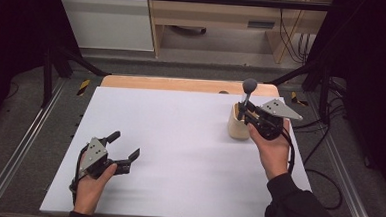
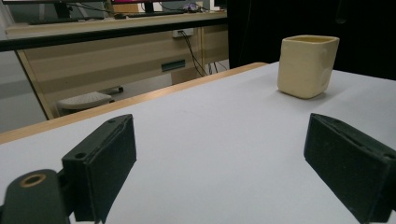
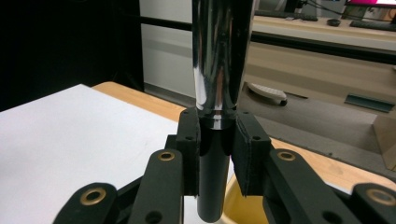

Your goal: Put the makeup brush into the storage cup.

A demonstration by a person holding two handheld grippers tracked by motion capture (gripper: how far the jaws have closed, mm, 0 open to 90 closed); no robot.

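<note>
A cream cup (image 1: 238, 127) stands at the back right of the white table top (image 1: 179, 138). My right gripper (image 1: 244, 112) is shut on the handle of an upright tool with a round grey head (image 1: 250, 85). In the right gripper view the pads (image 3: 189, 140) clamp the chrome and black handle (image 3: 217, 56), and its lower end hangs at the mouth of the cup (image 3: 240, 205). My left gripper (image 1: 126, 144) is held low over the front left of the table, open and with nothing in it. In the left gripper view its jaws (image 2: 224, 140) stand wide apart, with the cup (image 2: 307, 65) farther off to the right.
A wooden strip (image 1: 182, 84) runs along the table's far edge. Beyond it stand a light wooden desk (image 1: 215, 19) and a white panel (image 1: 105, 24). Cables (image 1: 324, 145) trail off the right side. Metal rails (image 1: 13, 154) run along the left.
</note>
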